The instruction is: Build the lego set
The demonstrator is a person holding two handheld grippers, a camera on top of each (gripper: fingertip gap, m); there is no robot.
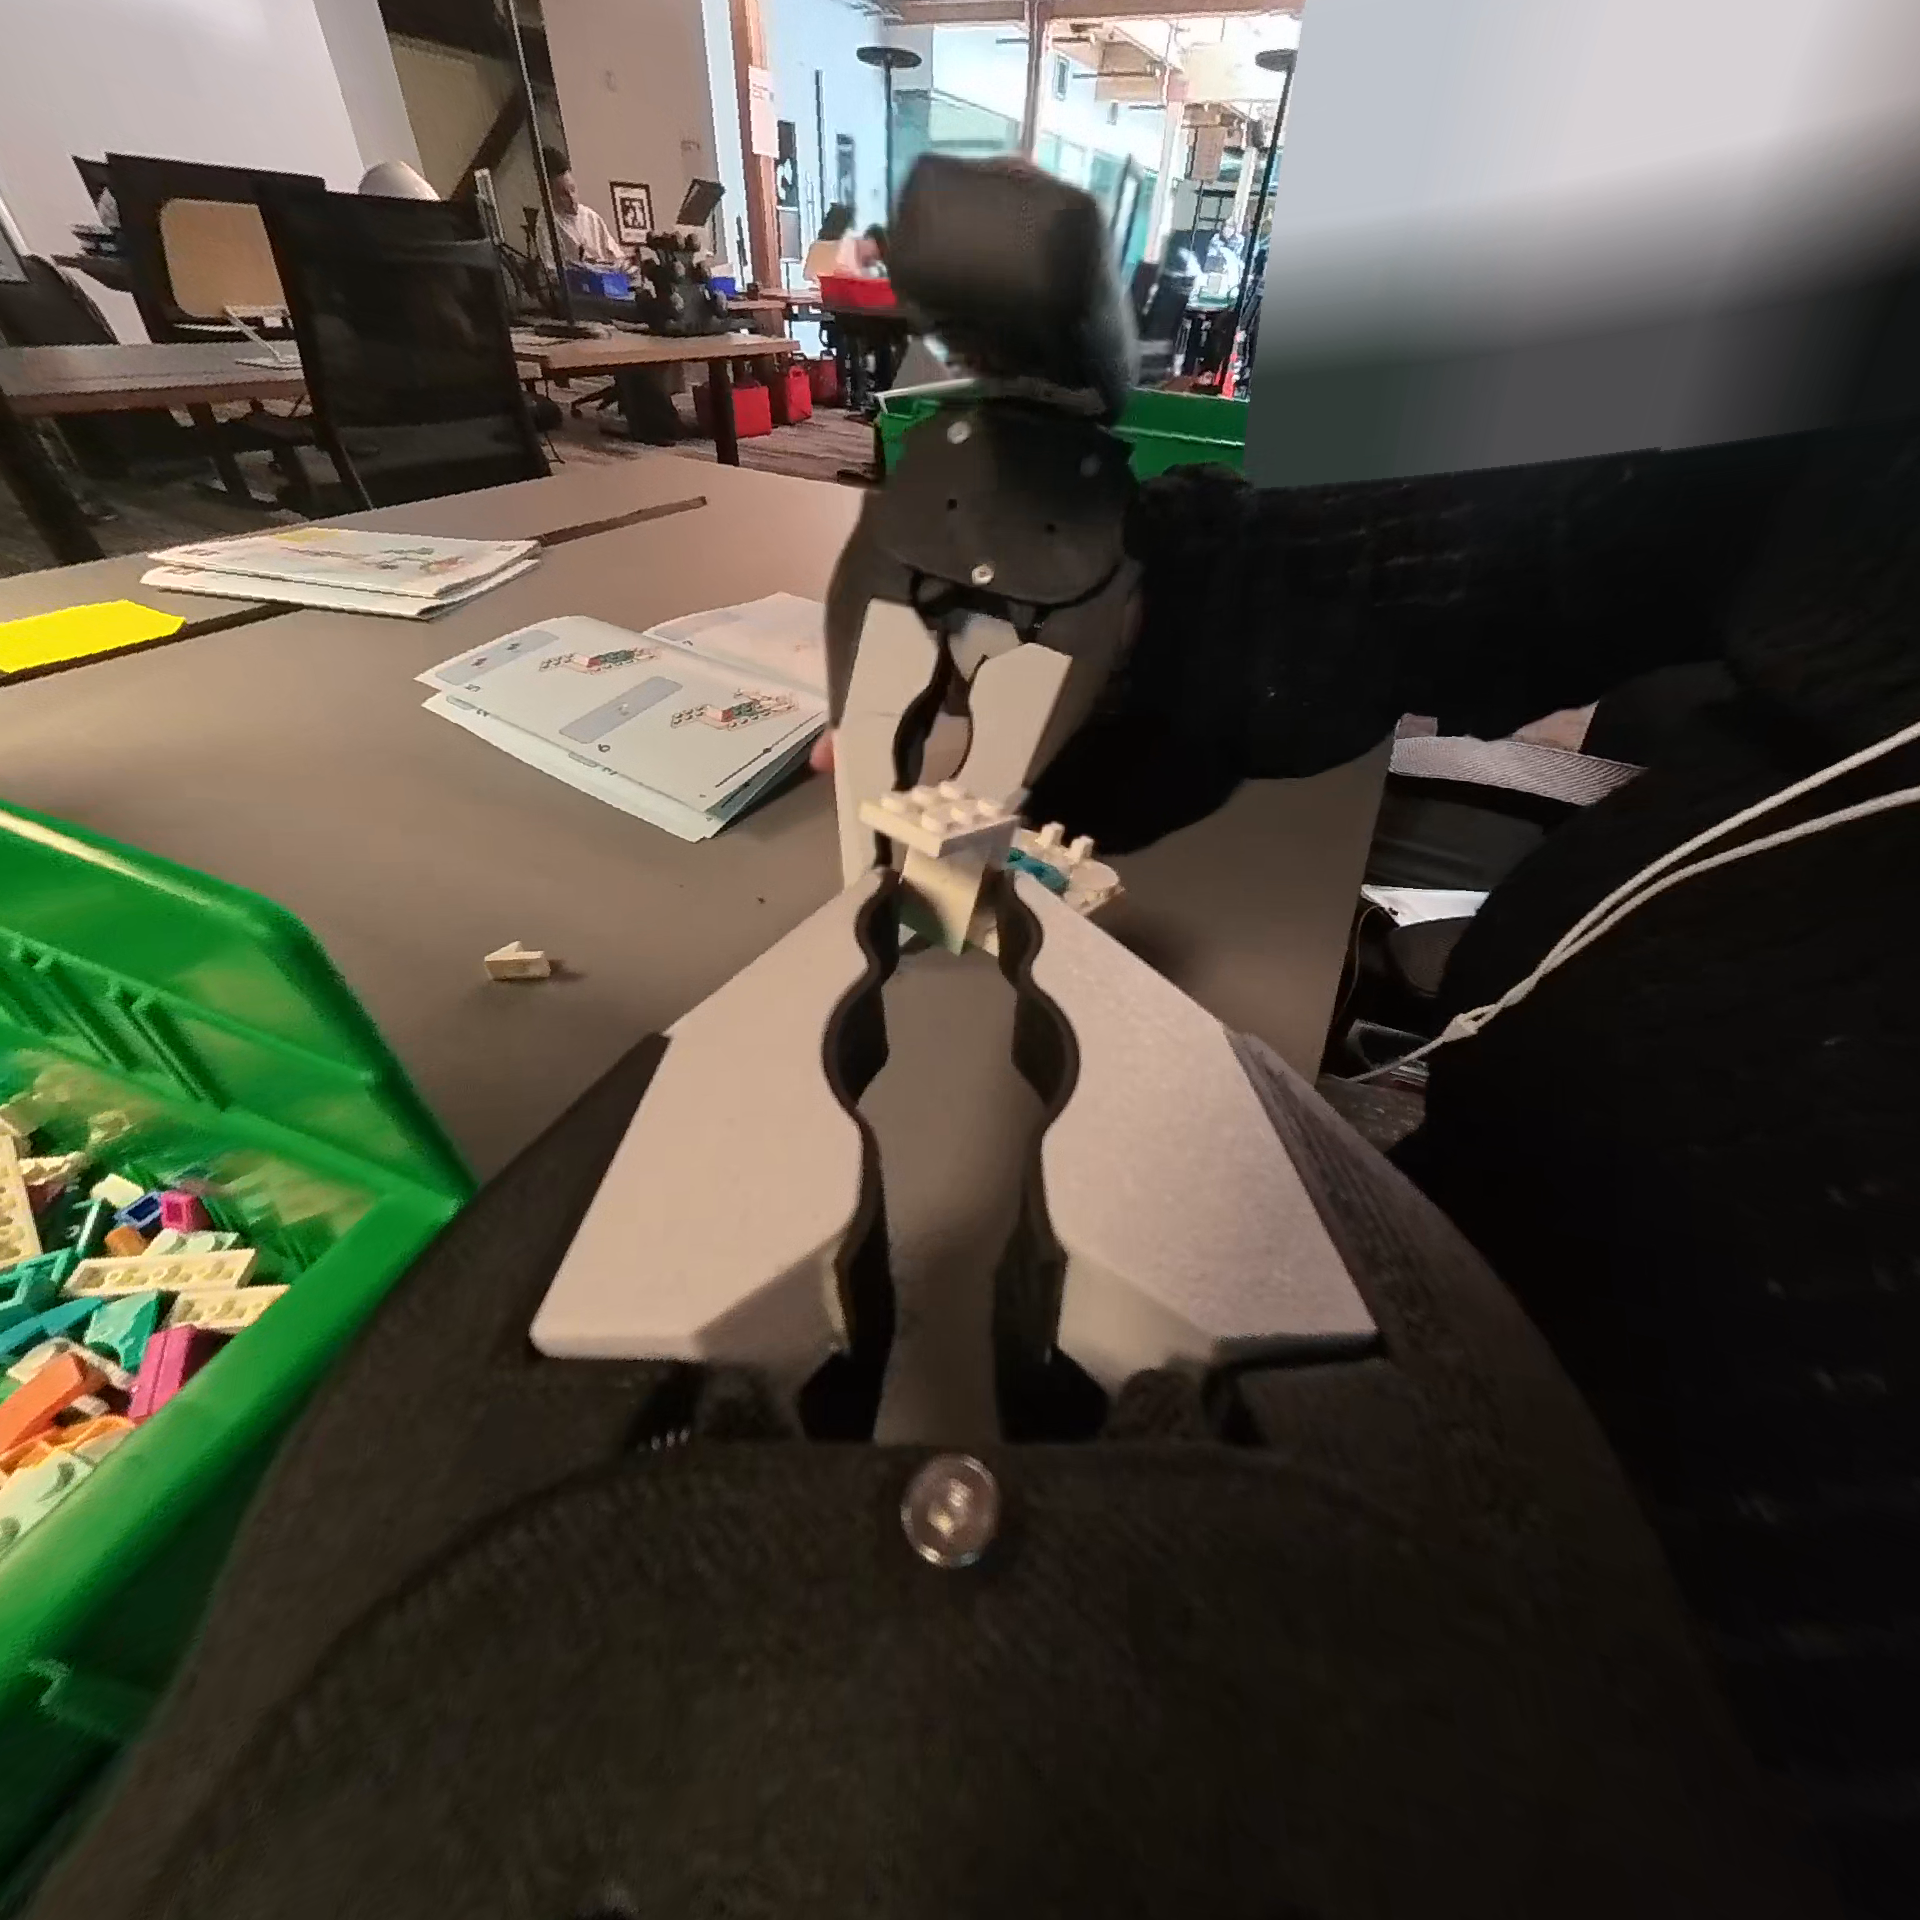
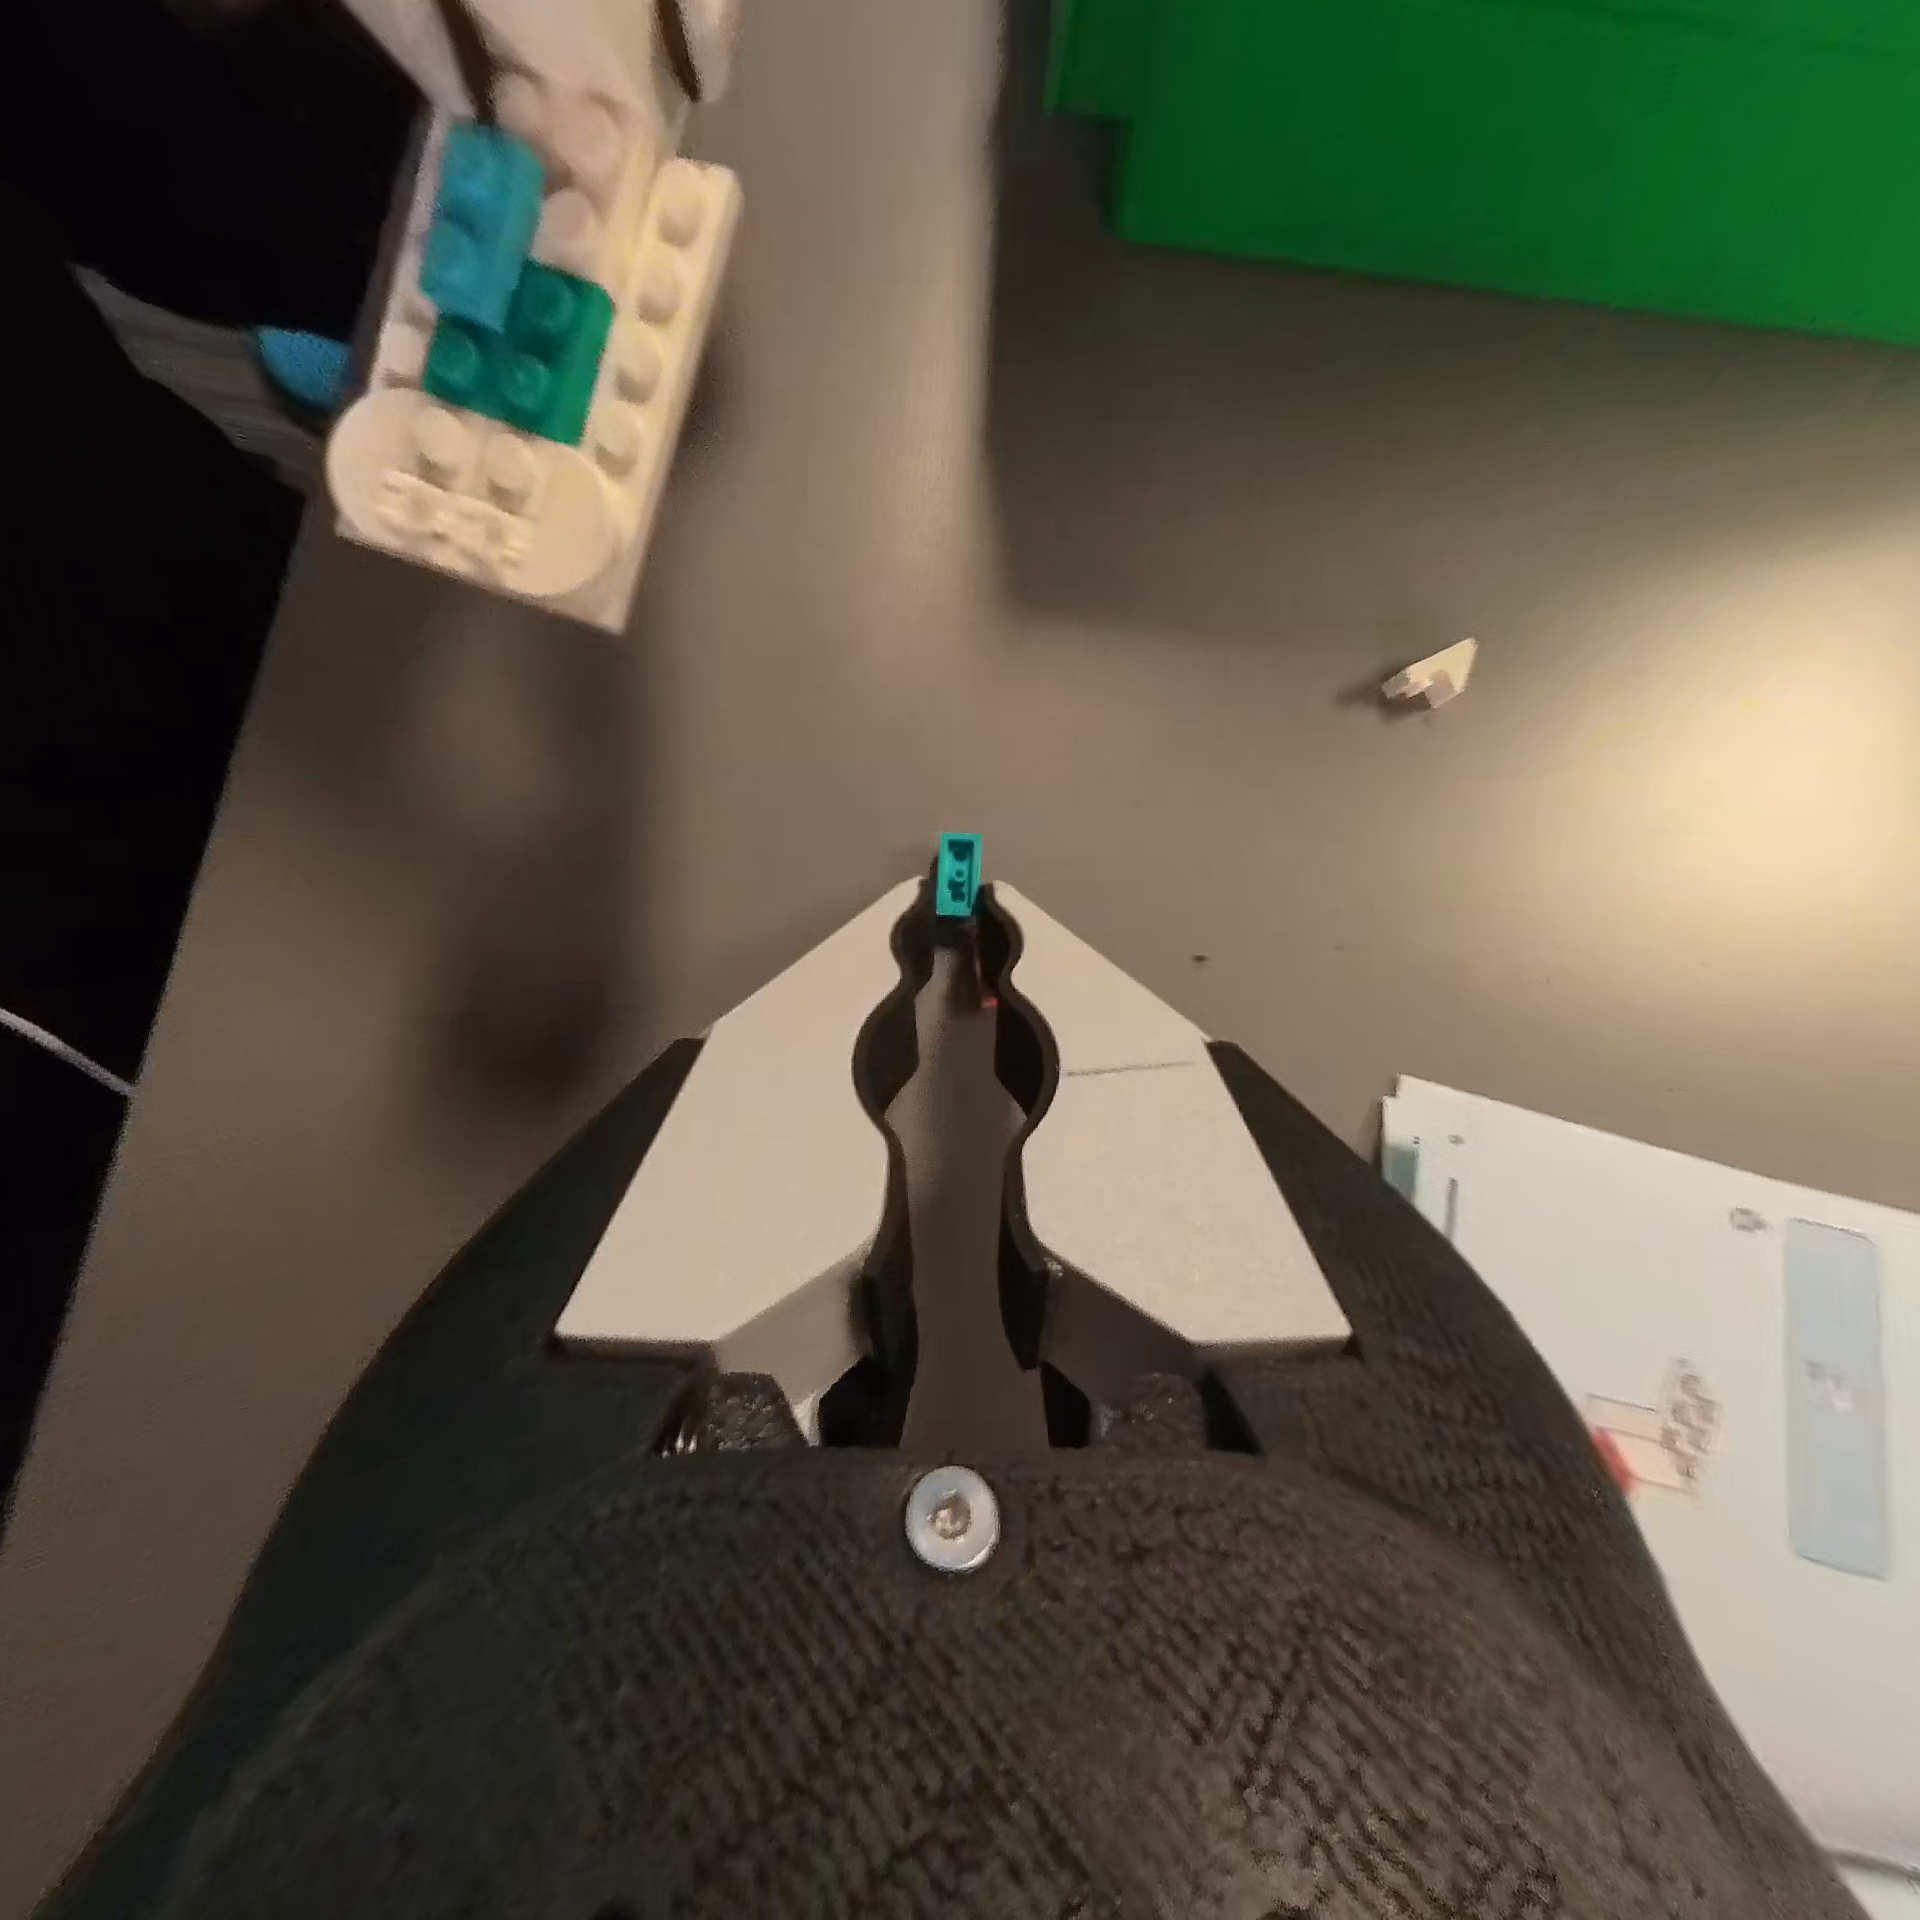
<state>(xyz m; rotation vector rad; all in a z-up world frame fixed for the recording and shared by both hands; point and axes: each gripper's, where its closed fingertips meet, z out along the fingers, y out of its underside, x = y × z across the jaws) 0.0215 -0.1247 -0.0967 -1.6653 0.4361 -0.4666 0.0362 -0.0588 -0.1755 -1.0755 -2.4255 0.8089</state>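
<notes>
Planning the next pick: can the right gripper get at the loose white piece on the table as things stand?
Probably not yet. The right gripper is shut on a small teal brick, so its jaws are occupied. The loose white piece lies alone on bare table, nothing blocking the path.

The white lego build (image 2: 520,416) is held up above the grey table (image 2: 1143,520), close to its edge. It is a flat white base with round bumps, and a blue-green brick and a dark green brick sit on top. It is tilted. A tiny teal brick (image 2: 958,876) is pinched up in the air. One small white piece (image 2: 1434,675) lies alone on the table.
</notes>
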